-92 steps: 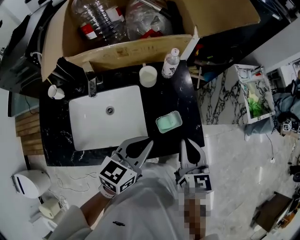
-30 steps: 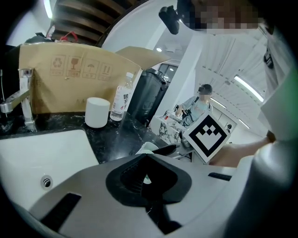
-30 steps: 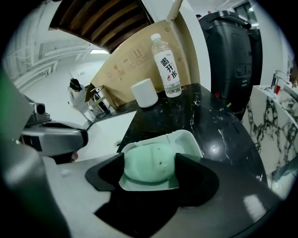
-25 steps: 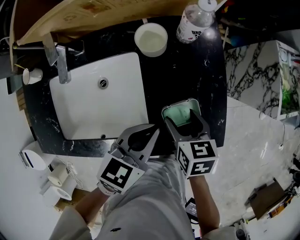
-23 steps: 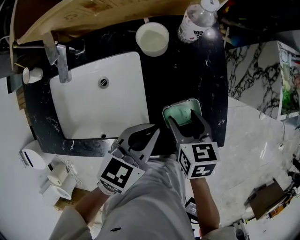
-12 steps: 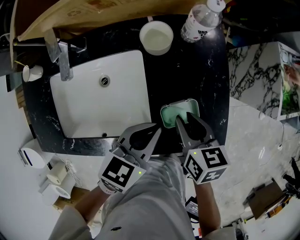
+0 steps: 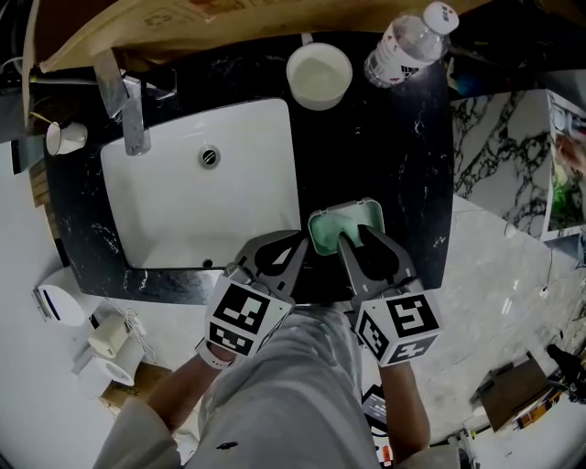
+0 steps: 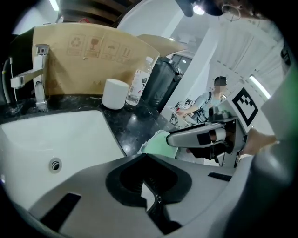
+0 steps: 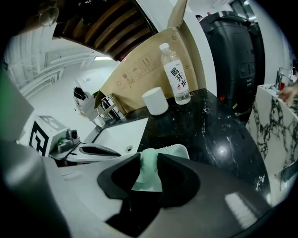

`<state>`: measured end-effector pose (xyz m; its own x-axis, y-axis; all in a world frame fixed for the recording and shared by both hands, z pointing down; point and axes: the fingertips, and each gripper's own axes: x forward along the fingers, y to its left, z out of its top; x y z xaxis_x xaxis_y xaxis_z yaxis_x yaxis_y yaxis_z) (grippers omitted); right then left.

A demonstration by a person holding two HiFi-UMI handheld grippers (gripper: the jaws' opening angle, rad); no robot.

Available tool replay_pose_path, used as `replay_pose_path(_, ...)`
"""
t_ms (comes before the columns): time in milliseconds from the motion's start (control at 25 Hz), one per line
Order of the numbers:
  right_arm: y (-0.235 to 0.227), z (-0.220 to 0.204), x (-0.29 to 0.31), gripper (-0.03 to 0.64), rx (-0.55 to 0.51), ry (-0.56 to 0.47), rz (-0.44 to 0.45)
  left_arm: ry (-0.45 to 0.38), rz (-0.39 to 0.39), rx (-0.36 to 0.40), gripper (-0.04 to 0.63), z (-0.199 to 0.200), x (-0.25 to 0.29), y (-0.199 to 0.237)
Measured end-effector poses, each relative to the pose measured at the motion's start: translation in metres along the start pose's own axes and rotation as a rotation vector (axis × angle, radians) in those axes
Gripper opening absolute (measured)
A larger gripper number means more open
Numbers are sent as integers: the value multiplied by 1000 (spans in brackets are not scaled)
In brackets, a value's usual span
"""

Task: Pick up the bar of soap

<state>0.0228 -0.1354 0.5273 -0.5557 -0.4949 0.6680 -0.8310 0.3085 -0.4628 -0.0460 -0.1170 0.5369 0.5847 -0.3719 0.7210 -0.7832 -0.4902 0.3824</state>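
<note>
The pale green bar of soap (image 9: 148, 167) stands on edge between the pads of my right gripper (image 9: 149, 162), which is shut on it. Its far end sits just over the white soap dish (image 9: 180, 149). In the head view, my right gripper (image 7: 353, 234) reaches onto the dish (image 7: 371, 208) at the black counter's near edge, with green soap (image 7: 330, 229) showing beside its fingers. My left gripper (image 7: 298, 242) hovers just left of the dish, over the counter's front edge, its jaws shut with nothing in them. The left gripper view shows the dish (image 8: 156, 142) and the right gripper's finger (image 8: 200, 136).
A white sink basin (image 7: 183, 229) with a chrome faucet (image 7: 133, 114) fills the counter's left. At the back stand a white cup (image 7: 319, 75), a water bottle (image 7: 412, 41) and a cardboard box (image 7: 183, 18). A small cup (image 7: 64, 137) sits far left.
The right gripper came down over the soap dish with wide jaws, then closed them on the green soap. The left gripper stayed beside the dish.
</note>
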Motion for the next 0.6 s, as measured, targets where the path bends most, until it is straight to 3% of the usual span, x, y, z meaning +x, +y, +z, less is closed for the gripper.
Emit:
replay_pose_path(200,5,4,0,127,-22,-8,-4,63,4,1,6,-15,9,5)
replay_pose_path(520,19,10,-1,123,-34,-32,51,76,-14,-11,6,-22,17,4)
replay_pose_path(600,24,7,2,148,-50,-17,75,76,-13,-9,6,-22,17,4)
